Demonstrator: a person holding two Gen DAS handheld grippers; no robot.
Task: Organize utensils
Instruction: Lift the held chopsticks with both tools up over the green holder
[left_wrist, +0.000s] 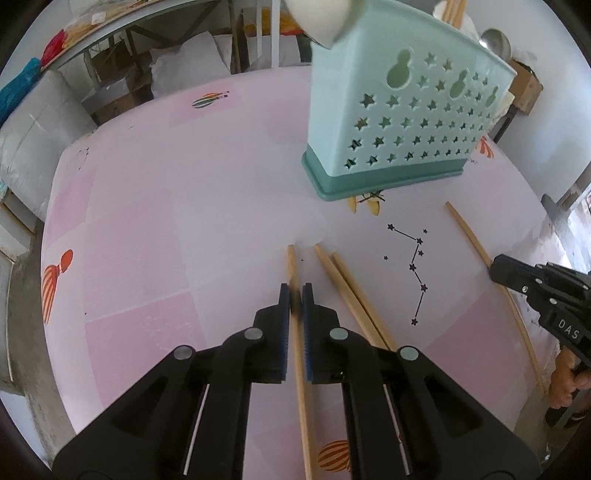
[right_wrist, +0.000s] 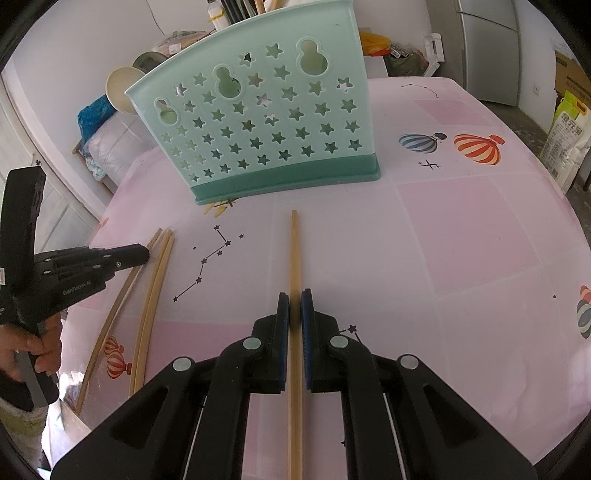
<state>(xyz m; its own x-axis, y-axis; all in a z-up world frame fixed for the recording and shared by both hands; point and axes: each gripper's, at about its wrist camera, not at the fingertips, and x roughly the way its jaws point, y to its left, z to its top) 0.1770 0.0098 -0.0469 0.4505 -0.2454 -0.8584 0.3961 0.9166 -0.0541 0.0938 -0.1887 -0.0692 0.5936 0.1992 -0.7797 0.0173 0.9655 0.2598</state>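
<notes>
A mint-green utensil holder (left_wrist: 399, 122) with star cut-outs stands on the pink table (left_wrist: 155, 229); it also shows in the right wrist view (right_wrist: 266, 122). My left gripper (left_wrist: 295, 295) is shut on a wooden chopstick (left_wrist: 293, 266) that runs between its jaws. Two more chopsticks (left_wrist: 351, 295) lie just to its right. My right gripper (right_wrist: 294, 301) is shut on another chopstick (right_wrist: 294, 251) pointing at the holder. The right gripper shows at the right edge of the left wrist view (left_wrist: 517, 273). The left gripper shows at the left of the right wrist view (right_wrist: 140, 254), beside the three chopsticks (right_wrist: 159, 273).
A white ladle (right_wrist: 120, 90) and a metal spoon (left_wrist: 495, 42) stick out of the holder, with chopstick ends above its rim (left_wrist: 452, 11). The table edge curves near on the left (left_wrist: 48, 295). Bags and boxes (right_wrist: 565, 140) stand beyond the table's right side.
</notes>
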